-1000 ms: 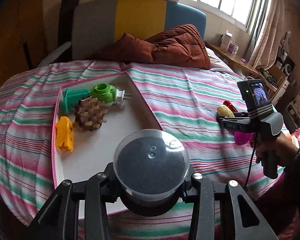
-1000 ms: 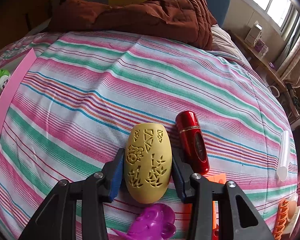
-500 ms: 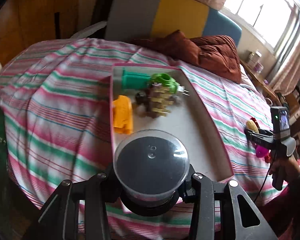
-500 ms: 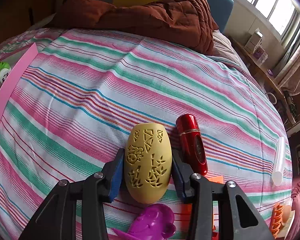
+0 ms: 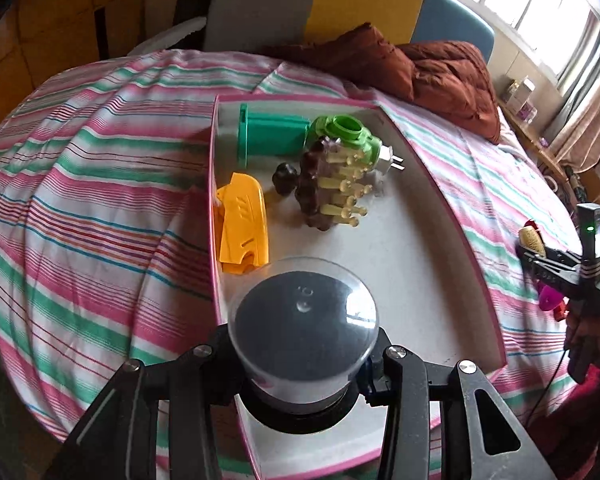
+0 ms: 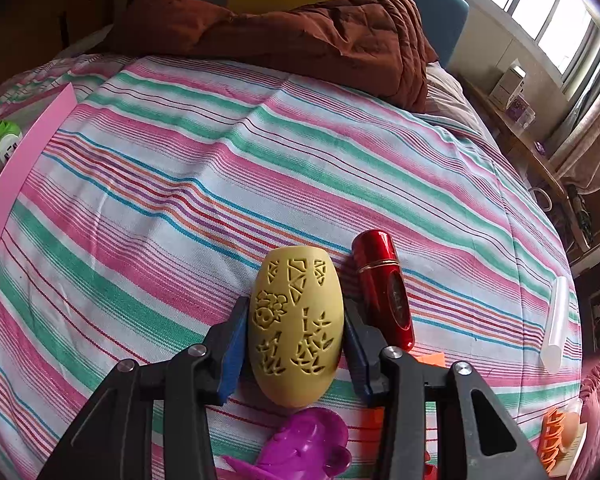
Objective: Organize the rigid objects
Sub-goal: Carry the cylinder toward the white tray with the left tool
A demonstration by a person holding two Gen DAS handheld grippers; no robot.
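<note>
We have two loads in hand at once. Our left gripper (image 5: 302, 364) is clamped on a round clear-lidded container (image 5: 302, 320) with a dark inside, and it hangs over the near end of the pink-rimmed tray (image 5: 476, 280) that lies on the striped bedspread (image 5: 80, 200). The far end of the tray already holds a teal cylinder (image 5: 272, 134), a green plug adapter (image 5: 346, 136), a brown spiky piece (image 5: 330, 188), a small dark knob (image 5: 285, 176) and a yellow-orange clip (image 5: 244, 226).

The step in hand, as we judge it, is setting the container down in the tray. The bare white floor between the clip and the near rim is the sensible spot, so we should lower it there, keep the base flat, and part the fingers only once it rests, so that it neither tips nor rolls onto the clip. From the wrist view we cannot tell whether the base already touches the tray.

Our right gripper (image 6: 296, 344) has its blue pads closed on a yellow carved egg (image 6: 296, 332) that looks to be resting on the bedspread well to the right of the tray, with a red tube (image 6: 382, 288) just beside it and a purple toy (image 6: 304, 444) close below. We should hold it quiet until the left is free, then lift straight up so we do not drag the tube along.
</note>
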